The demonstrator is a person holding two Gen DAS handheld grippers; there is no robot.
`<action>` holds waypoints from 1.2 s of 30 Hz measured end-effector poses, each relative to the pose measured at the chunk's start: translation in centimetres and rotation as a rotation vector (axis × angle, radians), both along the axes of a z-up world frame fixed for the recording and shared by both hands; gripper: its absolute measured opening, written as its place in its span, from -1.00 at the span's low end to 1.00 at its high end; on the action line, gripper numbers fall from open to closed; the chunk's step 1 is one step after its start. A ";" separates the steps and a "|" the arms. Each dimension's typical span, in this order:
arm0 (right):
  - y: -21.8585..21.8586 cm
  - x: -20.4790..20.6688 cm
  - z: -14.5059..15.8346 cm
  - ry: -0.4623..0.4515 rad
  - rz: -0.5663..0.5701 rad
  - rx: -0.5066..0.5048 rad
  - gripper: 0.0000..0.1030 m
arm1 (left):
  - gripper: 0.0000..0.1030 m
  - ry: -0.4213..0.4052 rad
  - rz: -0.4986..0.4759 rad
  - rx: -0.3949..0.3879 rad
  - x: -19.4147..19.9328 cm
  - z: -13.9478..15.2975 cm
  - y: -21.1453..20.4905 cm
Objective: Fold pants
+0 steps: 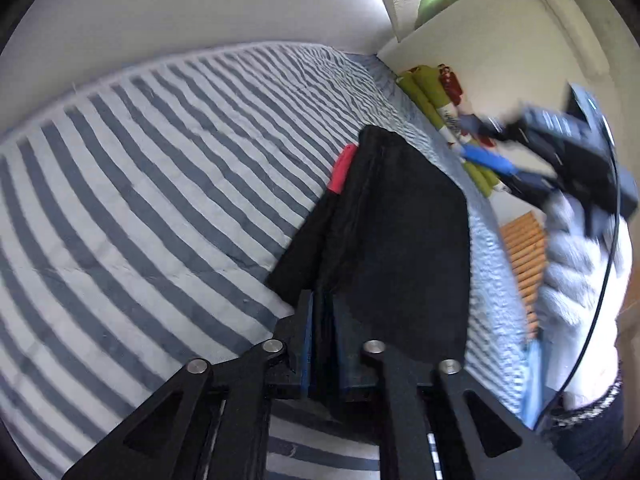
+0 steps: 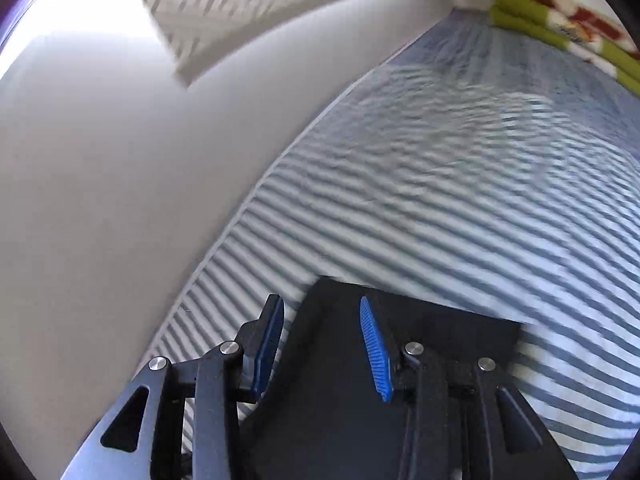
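Note:
Black pants [image 1: 392, 232] lie folded on a bed with a blue-and-white striped cover [image 1: 160, 184]. A red tag [image 1: 342, 168] pokes out at their left edge. My left gripper [image 1: 323, 312] is shut on the near edge of the pants, cloth pinched between its blue pads. In the left wrist view my right gripper [image 1: 492, 152] is blurred in the air at the right, above the bed's edge. In the right wrist view the right gripper [image 2: 320, 320] stands open above the dark pants [image 2: 440, 336], nothing between its blue pads [image 2: 374, 348].
White walls [image 2: 100, 200] border the bed on two sides. Green and red cushions [image 1: 432, 96] line the far end by the wall. A person in a white knitted sweater [image 1: 580, 280] stands at the right. A wooden slatted surface [image 1: 524, 264] shows beside the bed.

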State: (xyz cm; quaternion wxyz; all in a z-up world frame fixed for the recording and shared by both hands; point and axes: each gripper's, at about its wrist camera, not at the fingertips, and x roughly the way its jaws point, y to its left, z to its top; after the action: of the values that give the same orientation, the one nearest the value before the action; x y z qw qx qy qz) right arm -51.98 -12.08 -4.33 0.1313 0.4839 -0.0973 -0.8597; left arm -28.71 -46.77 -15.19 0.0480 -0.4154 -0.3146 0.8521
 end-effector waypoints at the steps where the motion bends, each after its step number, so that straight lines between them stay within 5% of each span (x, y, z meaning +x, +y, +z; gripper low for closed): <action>1: 1.0 0.9 0.2 0.029 -0.019 0.027 -0.30 | -0.53 -0.003 0.032 -0.050 0.0 0.5 0.1; 2: 2.2 1.9 0.2 0.053 -0.022 0.050 -0.29 | -0.35 0.008 0.072 -0.092 0.3 1.3 -0.3; 4: 3.8 2.9 -0.7 0.033 0.000 0.090 -0.30 | -0.32 0.041 0.103 -0.104 0.5 2.7 -0.4; 9: 4.9 5.3 -2.4 0.040 0.038 0.125 -0.30 | -0.32 0.167 -0.012 -0.084 -0.3 5.6 4.1; 12: 3.6 5.6 -3.3 0.037 0.107 0.136 -0.37 | -0.32 0.144 -0.112 -0.109 -3.1 4.9 8.0; 16: 2.1 4.0 -5.6 0.024 0.146 0.226 -0.40 | -0.34 0.040 -0.112 -0.118 -4.8 2.1 9.7; 18: 2.2 2.3 -7.3 0.015 0.127 0.274 -0.51 | -0.67 0.001 -0.079 -0.133 -5.4 0.4 9.2; 21: 3.1 0.5 -9.3 -0.013 0.083 0.252 -0.64 | -0.82 0.009 -0.051 -0.159 -6.4 -0.2 8.7; 26: 1.9 0.8 -8.3 0.011 0.057 0.330 -0.64 | -0.84 0.026 -0.020 -0.197 -4.5 0.3 8.8; 30: -0.4 1.9 -5.3 0.081 0.137 0.212 -0.63 | -0.84 0.037 -0.012 -0.167 -4.8 0.1 7.9; 36: -6.4 -0.6 -7.6 0.062 0.231 0.255 -0.63 | -0.84 0.038 -0.003 -0.162 -4.7 0.2 7.2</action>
State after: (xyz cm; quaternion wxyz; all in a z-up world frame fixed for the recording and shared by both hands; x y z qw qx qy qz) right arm -52.61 -18.46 -11.97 0.1697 0.4779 0.0726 -0.8588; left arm -33.41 -39.55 -14.99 0.0214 -0.4024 -0.2428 0.8824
